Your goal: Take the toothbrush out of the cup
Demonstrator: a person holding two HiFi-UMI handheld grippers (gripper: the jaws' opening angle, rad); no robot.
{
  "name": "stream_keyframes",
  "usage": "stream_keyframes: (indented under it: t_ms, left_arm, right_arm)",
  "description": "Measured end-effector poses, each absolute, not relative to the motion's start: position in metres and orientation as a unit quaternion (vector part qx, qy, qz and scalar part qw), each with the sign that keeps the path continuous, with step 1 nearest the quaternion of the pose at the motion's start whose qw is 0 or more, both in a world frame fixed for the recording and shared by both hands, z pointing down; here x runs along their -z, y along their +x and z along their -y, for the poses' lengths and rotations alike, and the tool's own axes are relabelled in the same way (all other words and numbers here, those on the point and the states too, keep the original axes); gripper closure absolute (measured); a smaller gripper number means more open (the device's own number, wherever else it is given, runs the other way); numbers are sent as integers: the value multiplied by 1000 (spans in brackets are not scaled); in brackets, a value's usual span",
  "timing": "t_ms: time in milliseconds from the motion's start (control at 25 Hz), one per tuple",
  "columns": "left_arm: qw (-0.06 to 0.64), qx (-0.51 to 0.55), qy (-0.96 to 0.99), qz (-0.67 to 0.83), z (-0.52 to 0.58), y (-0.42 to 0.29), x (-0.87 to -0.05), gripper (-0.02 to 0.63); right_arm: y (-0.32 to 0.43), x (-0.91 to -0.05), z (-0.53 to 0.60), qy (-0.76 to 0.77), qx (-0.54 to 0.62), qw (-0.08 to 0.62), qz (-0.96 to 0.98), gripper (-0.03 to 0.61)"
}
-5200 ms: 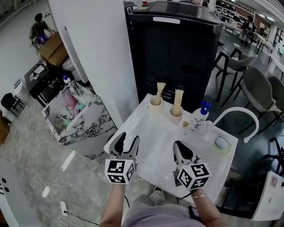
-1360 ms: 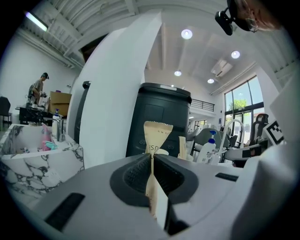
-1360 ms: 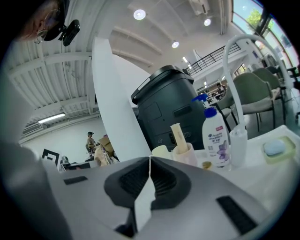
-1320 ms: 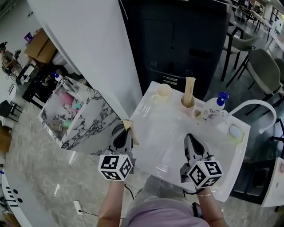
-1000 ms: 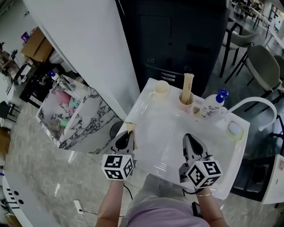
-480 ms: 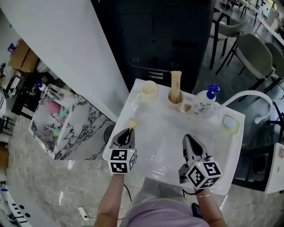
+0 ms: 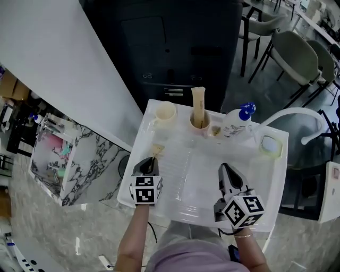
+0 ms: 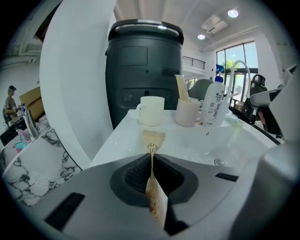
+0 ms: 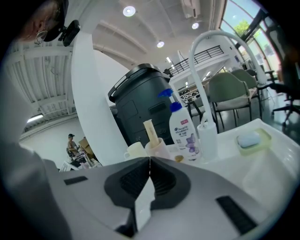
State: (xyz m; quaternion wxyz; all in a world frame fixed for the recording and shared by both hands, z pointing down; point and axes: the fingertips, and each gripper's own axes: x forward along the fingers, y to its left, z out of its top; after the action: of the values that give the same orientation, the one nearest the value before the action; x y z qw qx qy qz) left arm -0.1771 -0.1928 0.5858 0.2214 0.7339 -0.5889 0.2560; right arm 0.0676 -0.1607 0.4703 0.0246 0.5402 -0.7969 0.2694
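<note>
Setting: large open-plan workspace hall with a washstand standing in it.
- White washbasin counter [image 7: 212,154] with curved white faucet [image 7: 287,111], soap dish [image 7: 269,144], pump bottle [image 7: 234,123], cup [image 7: 165,112].
- Tall dark cabinet [image 7: 175,48] just behind; broad white column [image 7: 53,69] beside.
- Marble-patterned open box [image 7: 79,170] of clutter on polished stone-look floor [image 7: 53,234].
- Grey chairs [image 7: 297,58]; recessed ceiling lights [image 9: 129,10]; tall windows [image 8: 234,61].
- Distant person [image 8: 9,101] at cardboard boxes [image 8: 29,101].
</note>
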Motion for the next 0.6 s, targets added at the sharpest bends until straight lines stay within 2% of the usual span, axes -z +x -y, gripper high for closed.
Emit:
stream_keyframes:
  t_ms: [600]
  left_arm:
    - [226,-355,722,550,209,-166,-618,588]
  right_arm:
    - [77,-475,174,560,-274,25,782,574]
